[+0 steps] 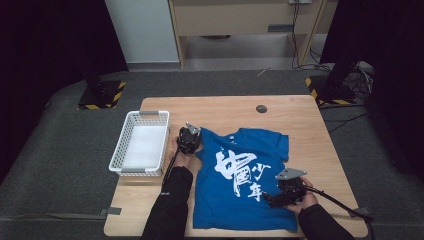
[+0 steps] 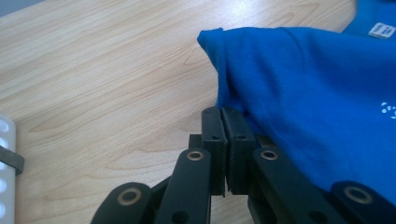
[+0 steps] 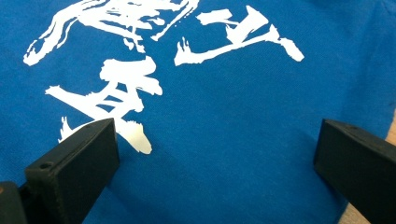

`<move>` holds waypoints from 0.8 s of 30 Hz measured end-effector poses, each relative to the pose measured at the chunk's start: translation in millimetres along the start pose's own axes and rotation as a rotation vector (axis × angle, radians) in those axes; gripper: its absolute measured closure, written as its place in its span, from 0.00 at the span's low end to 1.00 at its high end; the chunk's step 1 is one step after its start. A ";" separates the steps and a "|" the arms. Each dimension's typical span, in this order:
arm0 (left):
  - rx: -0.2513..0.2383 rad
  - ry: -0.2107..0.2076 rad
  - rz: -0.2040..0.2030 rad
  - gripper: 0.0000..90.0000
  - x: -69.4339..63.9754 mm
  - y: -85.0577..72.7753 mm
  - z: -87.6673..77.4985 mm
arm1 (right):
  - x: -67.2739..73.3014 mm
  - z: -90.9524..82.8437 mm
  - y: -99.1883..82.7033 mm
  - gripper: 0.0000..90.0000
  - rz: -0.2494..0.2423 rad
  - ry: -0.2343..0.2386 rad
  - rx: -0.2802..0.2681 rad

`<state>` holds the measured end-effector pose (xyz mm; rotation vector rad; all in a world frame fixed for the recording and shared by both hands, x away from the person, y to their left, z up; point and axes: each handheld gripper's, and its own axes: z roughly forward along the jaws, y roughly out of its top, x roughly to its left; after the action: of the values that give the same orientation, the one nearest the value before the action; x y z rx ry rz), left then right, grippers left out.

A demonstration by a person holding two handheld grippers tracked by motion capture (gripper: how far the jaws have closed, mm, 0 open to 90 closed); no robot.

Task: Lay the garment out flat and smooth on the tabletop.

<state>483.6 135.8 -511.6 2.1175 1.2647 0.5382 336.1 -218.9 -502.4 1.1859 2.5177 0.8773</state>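
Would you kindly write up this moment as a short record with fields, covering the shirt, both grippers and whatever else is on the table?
shirt: blue T-shirt with white lettering, lying flat on the wooden table
left gripper: at the shirt's sleeve edge, jaws shut; whether cloth is pinched cannot be told
right gripper: over the shirt's lower part near the lettering, jaws wide open
basket: white basket, empty, left of the shirt
other: small dark round disc near the table's far edge

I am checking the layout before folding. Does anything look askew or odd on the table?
Yes: the blue T-shirt lies slightly crooked on the table, and its left sleeve is folded under. The white basket sits straight.
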 end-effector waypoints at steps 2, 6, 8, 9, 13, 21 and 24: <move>0.003 -0.015 -0.003 0.97 -0.8 -0.2 -1.6 | 0.0 0.0 0.0 0.00 0.000 0.000 0.000; 0.024 -0.040 0.005 0.84 -7.1 -2.1 -6.5 | 0.0 0.0 0.0 0.00 0.000 0.000 0.000; 0.048 -0.043 0.021 0.78 -10.8 -4.0 -8.6 | 0.1 0.0 0.0 0.00 0.000 -0.001 0.000; 0.055 -0.038 0.030 0.76 -12.6 -5.4 -9.3 | 0.1 0.0 0.0 0.00 0.000 -0.001 0.000; 0.090 -0.016 0.037 0.71 -12.3 -11.4 -11.1 | 0.3 -0.1 0.0 0.00 0.002 -0.002 0.001; 0.094 -0.030 0.015 0.58 -6.0 -20.4 -20.6 | 0.2 -0.1 0.3 0.00 0.001 -0.001 0.004; 0.073 -0.041 -0.020 0.52 -5.3 -21.0 -19.8 | 0.3 -0.1 0.5 0.00 0.002 0.000 0.005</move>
<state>455.5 144.4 -511.5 2.1624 1.2993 0.4437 336.2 -218.5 -502.0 1.1902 2.5206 0.8711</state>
